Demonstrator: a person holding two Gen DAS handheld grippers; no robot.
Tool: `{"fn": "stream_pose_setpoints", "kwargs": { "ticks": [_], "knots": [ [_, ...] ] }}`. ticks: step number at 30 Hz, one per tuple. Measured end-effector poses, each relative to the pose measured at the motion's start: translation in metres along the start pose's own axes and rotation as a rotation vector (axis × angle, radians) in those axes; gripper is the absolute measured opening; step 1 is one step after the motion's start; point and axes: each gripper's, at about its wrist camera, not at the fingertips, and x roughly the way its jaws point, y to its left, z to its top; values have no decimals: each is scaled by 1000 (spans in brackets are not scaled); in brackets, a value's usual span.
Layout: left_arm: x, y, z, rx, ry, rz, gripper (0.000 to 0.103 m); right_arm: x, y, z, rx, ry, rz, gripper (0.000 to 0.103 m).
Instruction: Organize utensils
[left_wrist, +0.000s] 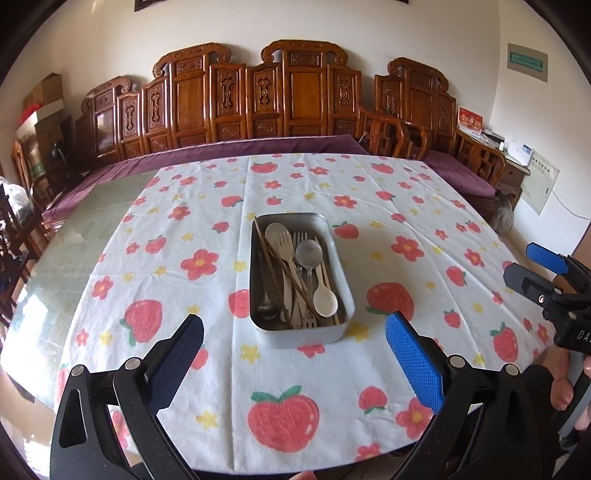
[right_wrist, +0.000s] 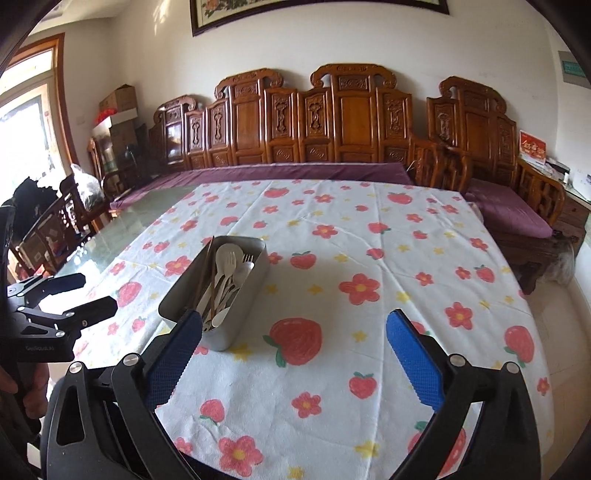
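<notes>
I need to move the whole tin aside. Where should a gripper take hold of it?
Grip a long side wall of the metal tin from above, near its bare front end, one finger inside and one outside. The walls stand upright and thin, but the utensils crowd the middle.

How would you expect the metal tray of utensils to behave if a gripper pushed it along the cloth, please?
The metal tray looks rigid with low walls and a wide base, so it probably slides rather than tips. The flowered tablecloth under it may bunch up. The loose utensils would likely shift and rattle.

Strawberry-print tablecloth (left_wrist: 295, 369), carved wooden bench (left_wrist: 258, 99), purple cushion (left_wrist: 221, 151)
</notes>
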Motion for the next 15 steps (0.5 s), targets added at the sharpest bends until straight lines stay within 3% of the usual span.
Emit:
{"fn": "stream_pose_setpoints", "kwargs": {
  "ticks": [15],
  "knots": [
    [-119,-30,13,-5,-213,26,95,-129,9,16,-25,-243,-34,100]
  ]
}}
